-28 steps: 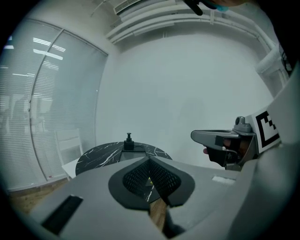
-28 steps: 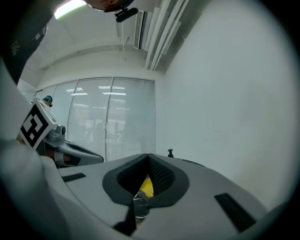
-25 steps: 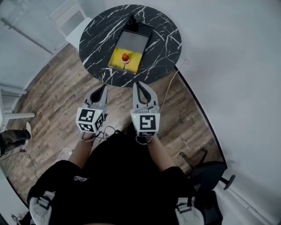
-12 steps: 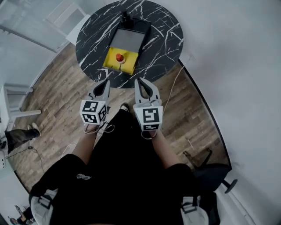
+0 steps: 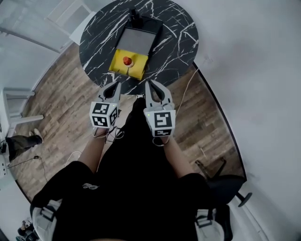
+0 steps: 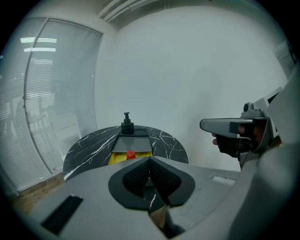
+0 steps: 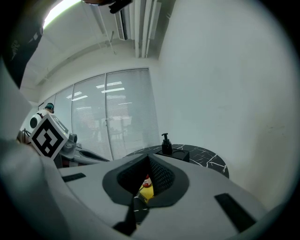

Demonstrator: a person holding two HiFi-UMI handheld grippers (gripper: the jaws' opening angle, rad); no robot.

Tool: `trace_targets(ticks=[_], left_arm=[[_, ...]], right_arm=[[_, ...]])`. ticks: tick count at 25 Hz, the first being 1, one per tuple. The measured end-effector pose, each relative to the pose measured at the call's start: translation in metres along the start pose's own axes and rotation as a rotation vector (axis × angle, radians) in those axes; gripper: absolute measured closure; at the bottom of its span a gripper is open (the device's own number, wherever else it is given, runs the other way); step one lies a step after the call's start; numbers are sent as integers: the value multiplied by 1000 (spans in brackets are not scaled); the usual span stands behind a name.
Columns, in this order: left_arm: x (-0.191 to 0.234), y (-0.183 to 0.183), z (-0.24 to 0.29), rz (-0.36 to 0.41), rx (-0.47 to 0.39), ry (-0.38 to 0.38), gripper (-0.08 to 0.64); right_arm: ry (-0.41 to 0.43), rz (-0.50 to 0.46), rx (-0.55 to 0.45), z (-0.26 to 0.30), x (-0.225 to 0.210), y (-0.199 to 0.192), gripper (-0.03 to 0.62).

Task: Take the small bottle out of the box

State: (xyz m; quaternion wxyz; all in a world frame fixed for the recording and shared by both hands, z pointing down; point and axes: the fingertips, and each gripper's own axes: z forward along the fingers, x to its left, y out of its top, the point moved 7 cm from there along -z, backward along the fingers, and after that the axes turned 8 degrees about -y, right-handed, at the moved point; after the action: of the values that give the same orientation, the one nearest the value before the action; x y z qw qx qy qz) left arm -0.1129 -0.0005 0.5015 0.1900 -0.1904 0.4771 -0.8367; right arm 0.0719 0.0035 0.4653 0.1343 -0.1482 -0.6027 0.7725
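Note:
A small red-capped bottle (image 5: 127,60) stands in an open yellow box (image 5: 133,71) on the round black marble table (image 5: 174,42). The box's dark lid (image 5: 138,41) lies flat behind it. Both grippers hover over the wood floor just short of the table's near edge. My left gripper (image 5: 116,85) is shut and holds nothing. My right gripper (image 5: 149,84) is shut and holds nothing too. In the left gripper view the bottle (image 6: 131,153) shows just above the meeting pads (image 6: 140,174). In the right gripper view the bottle (image 7: 147,179) peeks through below the pads.
A black pump bottle (image 5: 133,14) stands at the far end of the box. A white chair (image 5: 70,16) is beyond the table on the left. A cable (image 5: 182,94) runs over the floor by the curved wall base. An office chair (image 5: 225,186) stands behind on the right.
I have stepped closer to the table; both grippers have moved forward to its near edge. Both stay shut and nothing has been taken hold of.

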Motion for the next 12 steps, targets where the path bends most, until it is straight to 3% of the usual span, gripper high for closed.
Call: trace_targets(ticks=[12], left_arm=[[25,-11,42,-38,70,-2,561]], right_arm=[[0,17,51,31,-7,-8,597]])
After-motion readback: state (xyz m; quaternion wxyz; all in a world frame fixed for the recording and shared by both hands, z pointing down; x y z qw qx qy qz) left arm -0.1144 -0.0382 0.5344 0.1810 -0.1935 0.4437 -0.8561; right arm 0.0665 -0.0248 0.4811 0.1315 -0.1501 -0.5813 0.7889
